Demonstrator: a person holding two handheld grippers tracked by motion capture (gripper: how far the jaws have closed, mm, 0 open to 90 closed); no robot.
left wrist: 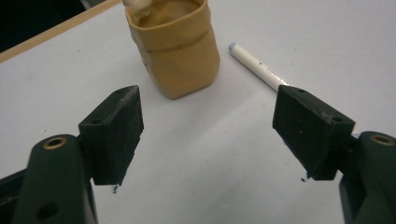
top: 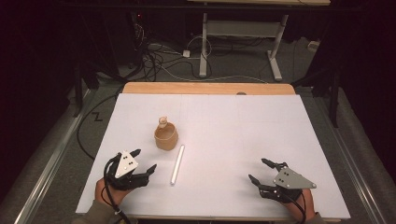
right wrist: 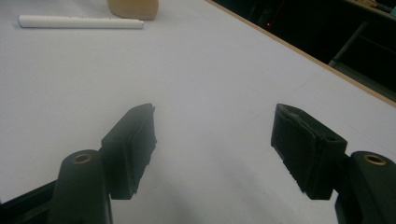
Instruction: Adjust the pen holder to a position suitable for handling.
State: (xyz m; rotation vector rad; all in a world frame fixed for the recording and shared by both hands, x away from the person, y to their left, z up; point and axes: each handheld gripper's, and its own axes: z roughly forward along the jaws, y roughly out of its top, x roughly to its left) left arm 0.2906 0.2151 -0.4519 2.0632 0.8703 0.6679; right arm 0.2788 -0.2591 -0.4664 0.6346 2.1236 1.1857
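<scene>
Desk: a white-topped desk (top: 261, 135) with a light wooden strip along its far edge; a dark floor with cables and a second table's legs lie beyond it.

Tan pot: a squat tan pot of soft-looking material (top: 166, 136) with a rolled band below its rim, standing upright left of the desk's middle, nearer the left edge than the right. A small pale object (top: 162, 122) pokes up at its far rim — too small to tell what it is.

White stick: a slim white cylinder, pen-like (top: 177, 164), lying flat just right of the tan pot and running from beside it toward the near edge. It is close to the pot, but whether the two touch I cannot tell.

Left gripper: the black two-jaw left gripper (top: 144, 162) with a grey three-cornered plate sits near the desk's near-left corner, held in a hand (top: 108, 191). Jaws stand wide apart with only bare desk between them. In the left gripper view (left wrist: 208, 121) it looks toward the tan pot (left wrist: 175, 46), with the white stick (left wrist: 257, 65) running in behind its right-hand jaw.

Right gripper: the black right gripper (top: 258, 171) rests toward the near-right corner, well apart from pot and stick. In the right gripper view (right wrist: 212, 135) its jaws are spread — nothing between them — and the white stick (right wrist: 79, 22) lies far off.
</scene>
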